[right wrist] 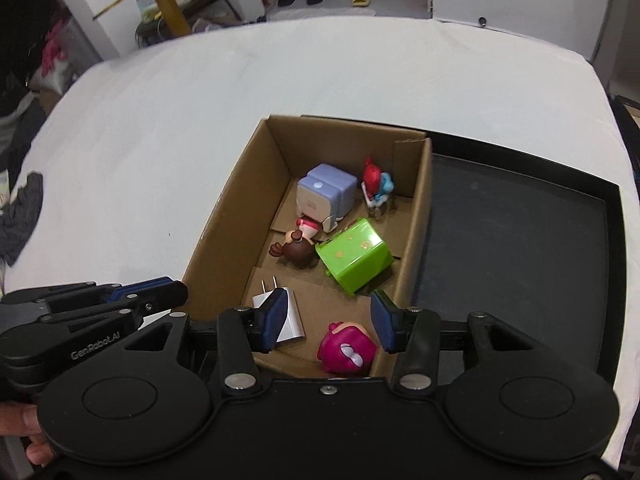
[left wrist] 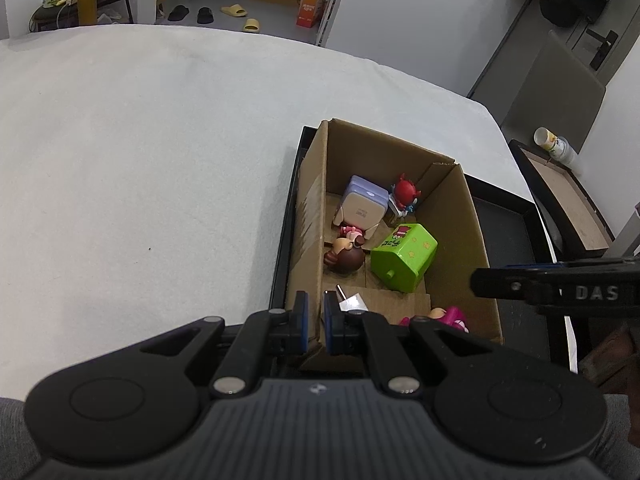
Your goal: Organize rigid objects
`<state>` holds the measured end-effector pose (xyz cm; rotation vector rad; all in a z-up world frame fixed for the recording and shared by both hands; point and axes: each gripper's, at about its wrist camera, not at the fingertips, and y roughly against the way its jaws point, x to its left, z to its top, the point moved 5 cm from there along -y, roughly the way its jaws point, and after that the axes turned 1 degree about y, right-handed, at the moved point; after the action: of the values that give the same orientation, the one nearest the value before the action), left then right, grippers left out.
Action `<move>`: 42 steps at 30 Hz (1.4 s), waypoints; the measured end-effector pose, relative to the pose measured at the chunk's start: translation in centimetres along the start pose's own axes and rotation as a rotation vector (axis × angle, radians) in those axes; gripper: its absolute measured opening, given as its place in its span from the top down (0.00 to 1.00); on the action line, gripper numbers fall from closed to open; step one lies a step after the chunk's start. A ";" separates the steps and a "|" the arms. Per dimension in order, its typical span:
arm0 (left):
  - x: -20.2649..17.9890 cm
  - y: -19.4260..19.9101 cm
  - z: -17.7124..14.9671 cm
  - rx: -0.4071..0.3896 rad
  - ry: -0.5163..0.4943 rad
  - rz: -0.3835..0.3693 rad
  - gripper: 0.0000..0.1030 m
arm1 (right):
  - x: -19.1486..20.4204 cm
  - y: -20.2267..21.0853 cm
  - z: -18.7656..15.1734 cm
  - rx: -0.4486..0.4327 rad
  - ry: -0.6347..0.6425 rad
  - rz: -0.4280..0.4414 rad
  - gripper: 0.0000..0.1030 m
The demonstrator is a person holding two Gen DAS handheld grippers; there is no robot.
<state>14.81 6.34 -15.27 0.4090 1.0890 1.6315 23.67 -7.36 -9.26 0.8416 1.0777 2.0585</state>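
Observation:
An open cardboard box [right wrist: 224, 216] stands in a black tray [right wrist: 520, 240] on the white table. It holds a purple-white cube [right wrist: 326, 194], a red and blue figure [right wrist: 376, 184], a green block [right wrist: 354, 254], a brown-haired figure [right wrist: 298, 250], a white plug [right wrist: 290, 320] and a pink figure [right wrist: 346, 346]. My left gripper [left wrist: 316, 316] is shut on the box's near left wall [left wrist: 312, 216]. My right gripper [right wrist: 330, 322] hovers open over the box's near end. The pink figure lies below its gap, with the pads apart from it.
Bare white tablecloth spreads to the left of the box and behind it. A dark cloth [right wrist: 24, 204] lies at the table's left edge. A wooden tray [left wrist: 568, 204] with a lying bottle [left wrist: 554, 146] sits off the right side. A hand [right wrist: 16, 420] holds the left gripper.

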 end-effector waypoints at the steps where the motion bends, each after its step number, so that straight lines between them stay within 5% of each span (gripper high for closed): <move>1: 0.0 0.0 0.0 0.001 0.001 0.000 0.93 | -0.2 0.3 -0.1 -0.008 -0.011 0.002 0.55; 11: -0.5 0.9 1.1 0.038 0.003 0.004 0.90 | -1.1 2.2 -0.8 -0.074 -0.102 0.033 0.44; 16: -0.2 2.4 2.0 0.033 0.000 0.052 0.89 | -1.5 3.4 -0.6 -0.128 -0.153 0.025 0.25; 27: -1.5 5.9 3.4 0.022 -0.047 0.022 0.36 | -2.7 6.5 -0.6 -0.219 -0.230 -0.016 0.01; 42: -3.9 11.3 2.3 -0.011 -0.109 -0.051 0.11 | -2.8 11.9 -2.2 -0.309 -0.272 -0.085 0.00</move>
<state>11.30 3.84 -3.90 0.4548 1.0007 1.5518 20.59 -15.83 -0.69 0.8686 0.6182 1.9081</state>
